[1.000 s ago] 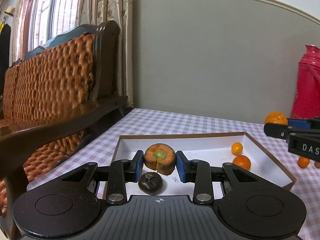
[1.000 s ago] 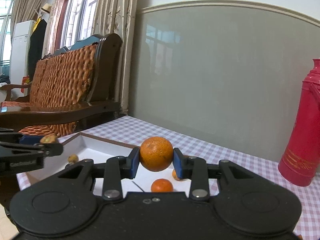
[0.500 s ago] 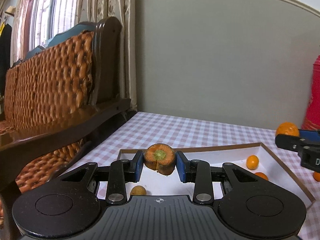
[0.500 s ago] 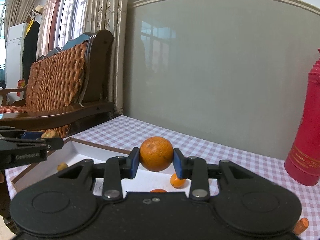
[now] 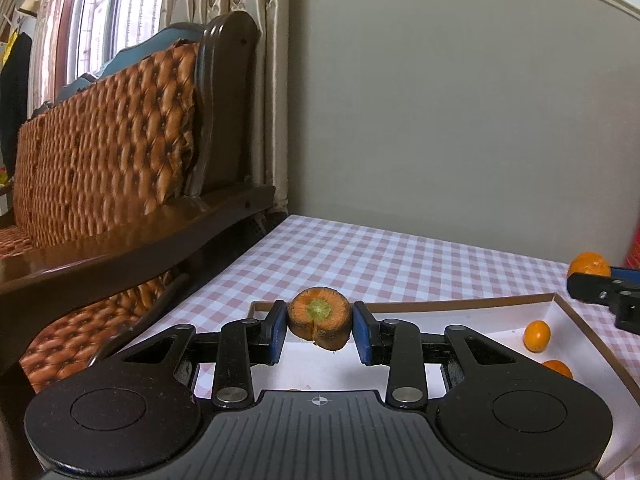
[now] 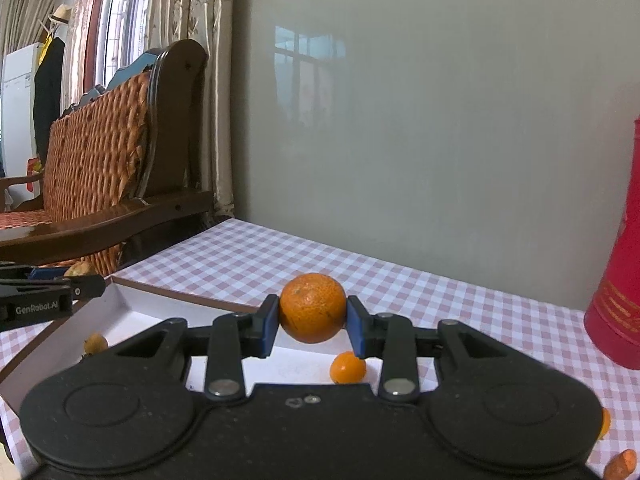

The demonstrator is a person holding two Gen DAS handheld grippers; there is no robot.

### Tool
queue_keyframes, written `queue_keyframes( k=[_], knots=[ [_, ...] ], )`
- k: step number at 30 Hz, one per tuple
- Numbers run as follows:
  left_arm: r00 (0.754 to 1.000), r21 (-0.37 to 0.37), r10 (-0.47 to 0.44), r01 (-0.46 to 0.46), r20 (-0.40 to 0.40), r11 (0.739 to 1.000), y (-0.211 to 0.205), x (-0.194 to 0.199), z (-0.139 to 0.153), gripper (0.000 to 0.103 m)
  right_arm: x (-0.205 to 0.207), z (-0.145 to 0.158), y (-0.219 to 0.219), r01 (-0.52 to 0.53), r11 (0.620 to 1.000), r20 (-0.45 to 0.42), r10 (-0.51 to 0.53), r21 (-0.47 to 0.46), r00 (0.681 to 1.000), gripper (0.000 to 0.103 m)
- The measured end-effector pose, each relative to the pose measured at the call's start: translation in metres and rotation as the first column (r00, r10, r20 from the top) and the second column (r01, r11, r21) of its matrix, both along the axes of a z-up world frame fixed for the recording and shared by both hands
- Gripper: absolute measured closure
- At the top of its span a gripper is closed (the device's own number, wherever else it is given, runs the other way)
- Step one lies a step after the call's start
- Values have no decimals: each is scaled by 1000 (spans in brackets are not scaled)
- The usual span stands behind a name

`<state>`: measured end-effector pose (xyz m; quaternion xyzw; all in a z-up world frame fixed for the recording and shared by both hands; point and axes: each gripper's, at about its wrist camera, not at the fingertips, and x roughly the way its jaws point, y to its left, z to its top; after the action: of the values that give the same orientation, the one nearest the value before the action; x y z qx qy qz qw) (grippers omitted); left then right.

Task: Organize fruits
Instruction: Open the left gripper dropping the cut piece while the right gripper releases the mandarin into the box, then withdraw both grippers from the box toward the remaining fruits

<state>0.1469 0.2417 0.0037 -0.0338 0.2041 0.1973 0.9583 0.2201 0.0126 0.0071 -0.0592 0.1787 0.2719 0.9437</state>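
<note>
My left gripper (image 5: 319,330) is shut on a stubby carrot piece (image 5: 320,317), cut top with a green core facing the camera, held above the near-left part of the white tray (image 5: 472,303). My right gripper (image 6: 312,322) is shut on a round orange (image 6: 313,307), held above the tray's (image 6: 116,304) right side. Small oranges (image 5: 537,335) (image 5: 558,368) lie in the tray's right end; one small orange (image 6: 347,367) shows under my right fingers. A yellowish fruit (image 6: 95,343) lies in the tray's left part. Each gripper appears at the edge of the other's view.
A pink checked cloth (image 5: 380,256) covers the table, which runs to a grey wall. A wooden sofa with tufted orange cushions (image 5: 112,148) stands along the left edge. A red thermos (image 6: 618,280) stands at the right. Carrot pieces (image 6: 620,466) lie on the cloth near right.
Both grippers have moved forward over the tray with their loads still gripped. The dark fruit and the yellowish one under my left fingers have slipped out of that view; the thermos has nearly left it.
</note>
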Motion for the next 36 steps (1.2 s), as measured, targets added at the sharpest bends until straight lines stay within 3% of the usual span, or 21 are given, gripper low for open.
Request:
queue_keyframes(
  k=[7,8,9,10,11,14,27,36],
  knots=[
    [1000,3,-11,11,5,1000,0,2,-1,68,5,-3,2,-11,1000,-25,10,-3,1000,76],
    [1000,23,4,-4,11,1000,-2,1,-2,61,7,-4,4,-20,1000,-34,19,-21,999,75],
    [999,41,28,-29,19,999,-2,0,-2,17,8,-5,6,-5,999,-26,4,-47,1000,67],
    [997,60,52,-55,50,997,-3,-5,-2,0,6,-5,4,46,998,26,-45,-46,999,29],
    [996,70,46,-51,78,996,-1,-9,-1,0,2,-4,0,76,997,75,-75,-21,994,7],
    [996,41,52,-55,79,998,5,-11,-1,0,2,0,-5,64,998,73,-63,-3,995,7],
    [997,44,47,-49,56,998,5,-12,-6,0,0,-3,-7,46,999,33,-45,-7,998,6],
    [997,118,64,-68,35,991,-13,-19,-1,0,-10,-1,-9,79,997,68,-78,-21,995,6]
  ],
)
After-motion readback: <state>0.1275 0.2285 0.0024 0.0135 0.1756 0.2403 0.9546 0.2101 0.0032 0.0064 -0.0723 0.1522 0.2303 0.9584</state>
